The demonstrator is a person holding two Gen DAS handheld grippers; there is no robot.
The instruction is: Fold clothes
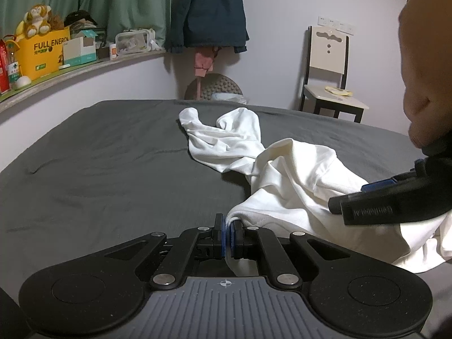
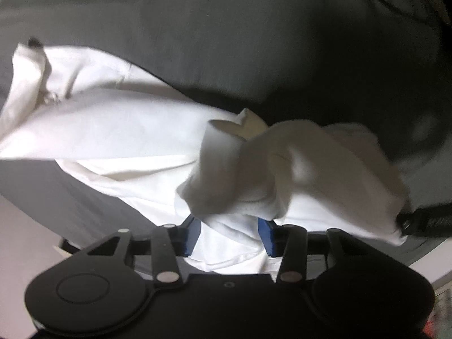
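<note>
Left gripper [image 1: 228, 227] is pinched on the white garment [image 1: 296, 175]'s ribbed edge; right gripper [image 2: 229, 236], beside it, stands spread around bunched cloth. Tension should be kept even.

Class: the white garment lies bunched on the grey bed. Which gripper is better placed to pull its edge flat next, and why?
Left. The left gripper is shut on the white garment's ribbed edge, low by the grey bed. The right gripper is open, with cloth bunched loosely between its fingers.
</note>
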